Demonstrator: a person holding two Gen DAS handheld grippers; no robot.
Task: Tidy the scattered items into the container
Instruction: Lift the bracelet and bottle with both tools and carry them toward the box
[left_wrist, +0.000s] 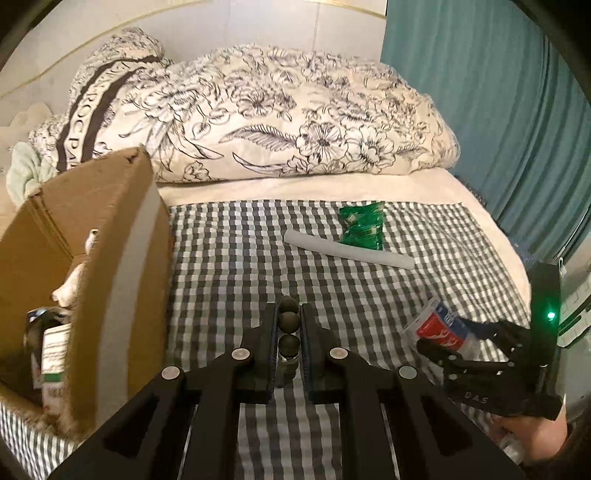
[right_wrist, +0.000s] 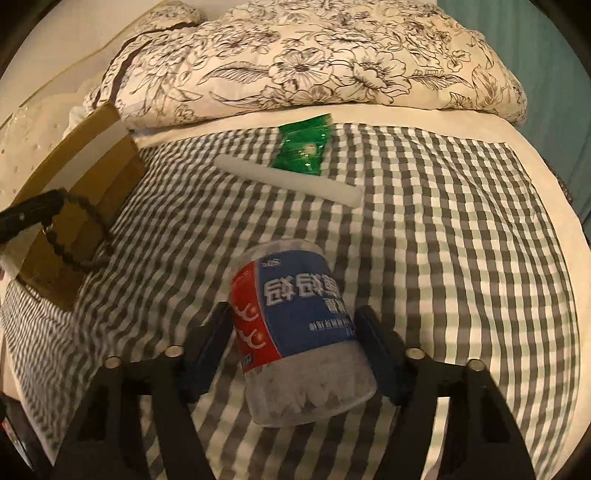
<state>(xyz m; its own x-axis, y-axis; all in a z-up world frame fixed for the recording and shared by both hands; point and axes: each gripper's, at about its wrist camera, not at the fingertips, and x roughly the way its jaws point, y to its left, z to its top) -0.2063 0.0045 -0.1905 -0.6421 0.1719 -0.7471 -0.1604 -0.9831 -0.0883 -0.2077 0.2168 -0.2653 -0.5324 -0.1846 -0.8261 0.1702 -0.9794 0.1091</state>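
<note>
Bed surface: grey-and-white gingham cloth (right_wrist: 443, 221), soft and rumpled, laid over a cream sheet. Behind it, a bulky quilted duvet (left_wrist: 295, 110) with a black line-drawn floral print.

Container: brown corrugated cardboard box (left_wrist: 110, 240) at the cloth's left edge, flap up, a pale tape strip running along its side. Inside are a printed carton and some pale items — too blurred to identify.

Still out on the cloth: a white matte cylindrical stick (left_wrist: 347, 249) lying flat on a diagonal, and a crinkled glossy green foil packet (left_wrist: 362, 225) touching its far side.

Left gripper (left_wrist: 288, 332): pitched down, above the cloth just right of the box. Jaws nearly together, clamped on a string of dark round matte beads (left_wrist: 288, 319) stacked in the slot between the pads; the lower end of the string is lost in shadow.

Right gripper (right_wrist: 295, 332): pitched steeply down, low over the cloth near its front. Jaws wide, straddling a clear plastic cylindrical jar (right_wrist: 295, 332) with a red-and-blue printed label and white contents. The left pad touches the label; on the right side contact is unclear, so a firm grip can't be confirmed. In the left wrist view the jar sits at the far right, between that gripper's fingers.
</note>
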